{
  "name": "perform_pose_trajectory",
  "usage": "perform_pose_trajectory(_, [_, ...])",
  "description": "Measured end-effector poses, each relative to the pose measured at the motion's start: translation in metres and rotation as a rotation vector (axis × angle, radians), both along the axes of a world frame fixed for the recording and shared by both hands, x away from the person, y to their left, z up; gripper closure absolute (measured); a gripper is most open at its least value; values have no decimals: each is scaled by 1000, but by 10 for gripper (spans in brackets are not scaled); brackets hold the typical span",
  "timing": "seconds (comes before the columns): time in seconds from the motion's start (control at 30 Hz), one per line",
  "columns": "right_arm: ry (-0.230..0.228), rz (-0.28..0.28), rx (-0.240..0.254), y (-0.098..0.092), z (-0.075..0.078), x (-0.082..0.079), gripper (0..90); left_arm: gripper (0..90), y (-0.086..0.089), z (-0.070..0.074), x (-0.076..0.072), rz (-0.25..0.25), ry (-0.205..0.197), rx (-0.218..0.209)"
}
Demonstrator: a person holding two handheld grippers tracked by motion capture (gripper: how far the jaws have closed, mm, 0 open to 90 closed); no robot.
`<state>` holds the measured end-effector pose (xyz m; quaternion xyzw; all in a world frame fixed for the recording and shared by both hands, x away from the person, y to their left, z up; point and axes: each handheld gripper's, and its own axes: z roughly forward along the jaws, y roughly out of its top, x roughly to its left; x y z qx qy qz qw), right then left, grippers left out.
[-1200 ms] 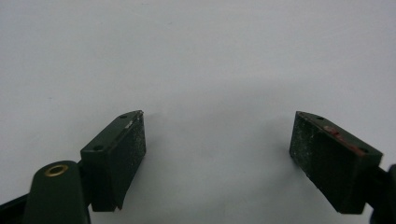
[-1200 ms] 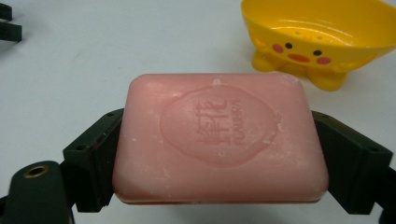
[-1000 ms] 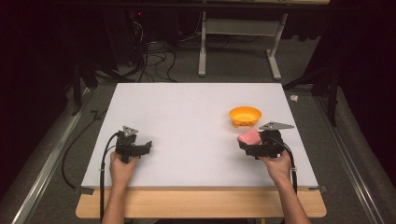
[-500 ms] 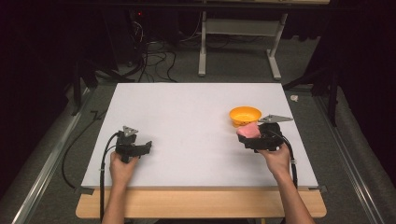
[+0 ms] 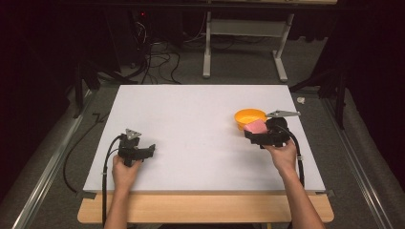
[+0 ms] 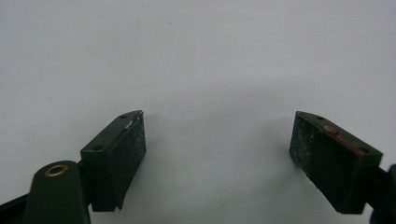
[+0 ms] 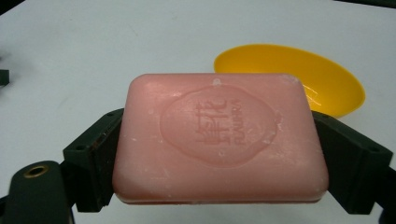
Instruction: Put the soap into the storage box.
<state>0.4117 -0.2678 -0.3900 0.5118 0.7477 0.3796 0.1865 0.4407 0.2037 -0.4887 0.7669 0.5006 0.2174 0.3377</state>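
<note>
A pink bar of soap (image 7: 219,140) with a stamped emblem is clamped flat between the two black jaws of my right gripper (image 7: 219,158). In the high view that gripper (image 5: 255,132) holds the soap (image 5: 255,126) just at the near side of a yellow bowl (image 5: 249,116) on the right part of the white table (image 5: 191,124). The bowl (image 7: 299,77) lies just beyond the soap, empty as far as I see. My left gripper (image 5: 149,150) rests low at the table's left front, and its jaws stand wide open over bare white surface (image 6: 217,154).
The wooden front edge (image 5: 205,210) of the table runs below the white top. Behind the table are dark floor, cables (image 5: 153,62) and a metal stand's legs (image 5: 243,52). Metal rails (image 5: 47,162) run along both sides.
My right gripper has carried the soap forward and slightly left, up to the yellow bowl's near rim. The left gripper has stayed where it was.
</note>
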Motion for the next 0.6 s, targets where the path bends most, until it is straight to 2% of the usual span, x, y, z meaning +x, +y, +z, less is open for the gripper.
perform_pose_trajectory(0.23, [2, -10, 16, -1, 5, 7, 136, 189, 0, 0, 0, 0, 0, 0])
perform_pose_trajectory(0.6, [22, -38, 8, 2, 10, 23, 136, 189, 0, 0, 0, 0, 0, 0])
